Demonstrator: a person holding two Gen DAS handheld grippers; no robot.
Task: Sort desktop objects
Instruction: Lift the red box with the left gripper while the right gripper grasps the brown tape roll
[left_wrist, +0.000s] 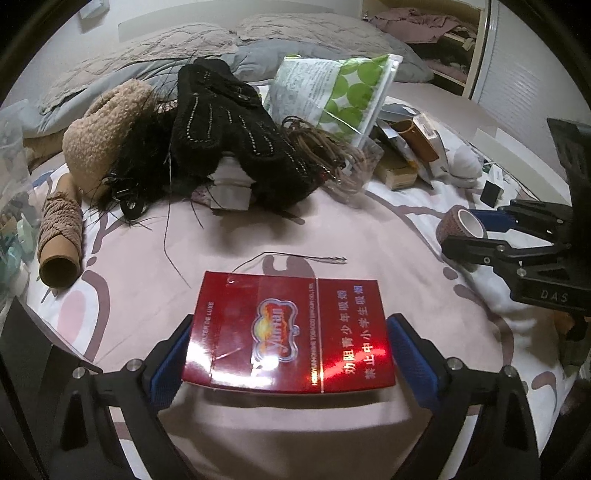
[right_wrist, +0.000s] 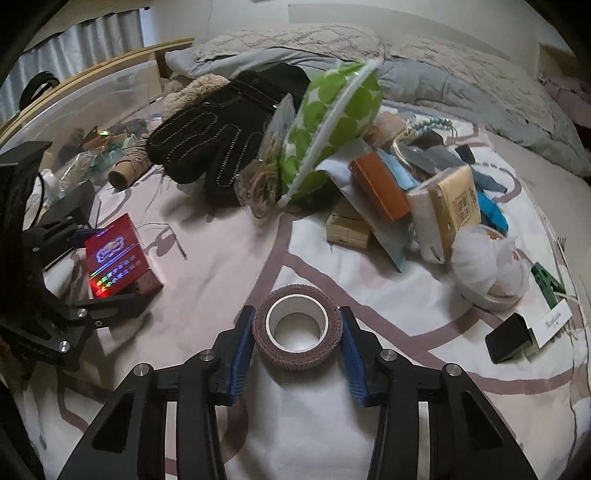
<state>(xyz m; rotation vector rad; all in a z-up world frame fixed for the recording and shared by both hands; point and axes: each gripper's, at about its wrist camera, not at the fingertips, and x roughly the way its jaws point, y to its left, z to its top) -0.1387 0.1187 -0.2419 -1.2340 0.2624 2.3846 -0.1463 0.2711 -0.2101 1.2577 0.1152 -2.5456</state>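
As I looked, left gripper (left_wrist: 288, 354): my pads pinched the red box (left_wrist: 288, 332).
Right gripper (right_wrist: 297, 336): my pads squeezed the tape roll (right_wrist: 297, 345).

On the bedspread (right_wrist: 314, 424) lie one red cigarette pack (left_wrist: 288, 336), one brown tape roll (right_wrist: 297, 326), one black glove (right_wrist: 214, 140), one green-dotted pouch (right_wrist: 332, 122), one twine spool (left_wrist: 61, 236) and one wooden block (right_wrist: 347, 225).

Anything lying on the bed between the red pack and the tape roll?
Nothing: in the right wrist view only bare patterned sheet lies between red pack and tape roll.
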